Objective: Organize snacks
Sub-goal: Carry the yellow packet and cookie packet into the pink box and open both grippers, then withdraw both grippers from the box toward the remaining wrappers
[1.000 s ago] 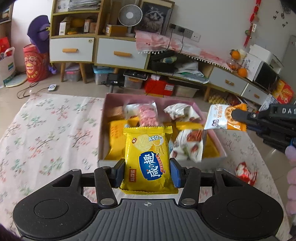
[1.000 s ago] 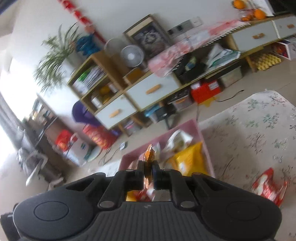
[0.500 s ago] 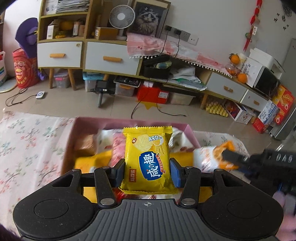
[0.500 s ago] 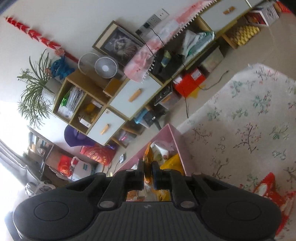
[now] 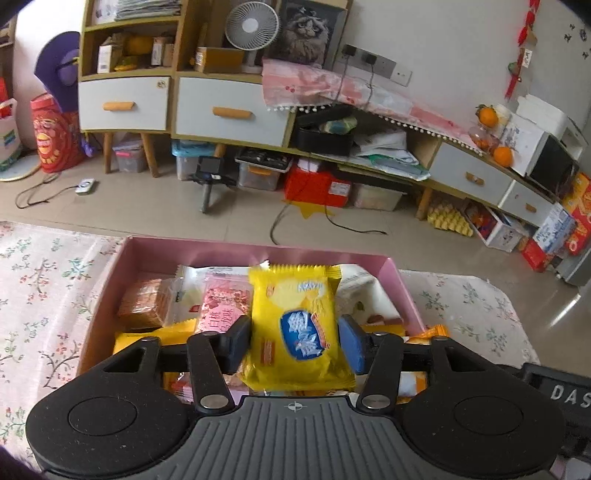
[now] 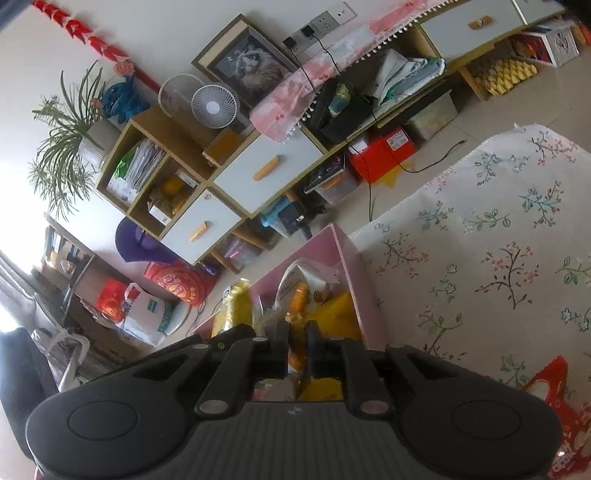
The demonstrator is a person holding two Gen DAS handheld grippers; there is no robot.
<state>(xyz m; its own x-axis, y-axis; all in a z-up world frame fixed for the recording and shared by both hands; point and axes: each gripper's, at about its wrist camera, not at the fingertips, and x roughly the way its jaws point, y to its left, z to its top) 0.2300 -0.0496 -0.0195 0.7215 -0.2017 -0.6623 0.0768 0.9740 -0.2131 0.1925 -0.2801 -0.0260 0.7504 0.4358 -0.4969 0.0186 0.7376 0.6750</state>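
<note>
Moved over pink box (image 5: 402, 291): left tool (image 5: 295, 341), opening, yellow packet (image 5: 295, 328) between; right tool (image 6: 297, 341) opening around orange packet (image 6: 297, 314).

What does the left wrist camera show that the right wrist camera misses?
Left wrist only: oranges on the cabinet, and the yellow snack bag face-on between the opening left gripper jaws.
Right wrist only: a potted plant, a red packet on the tablecloth, an orange packet in the right gripper.
Both: the pink box, fan.

Pink box (image 5: 258, 248) is crowded with packets — little free room inside (flowered tablecloth (image 5: 40, 280) beside it lies bare).
</note>
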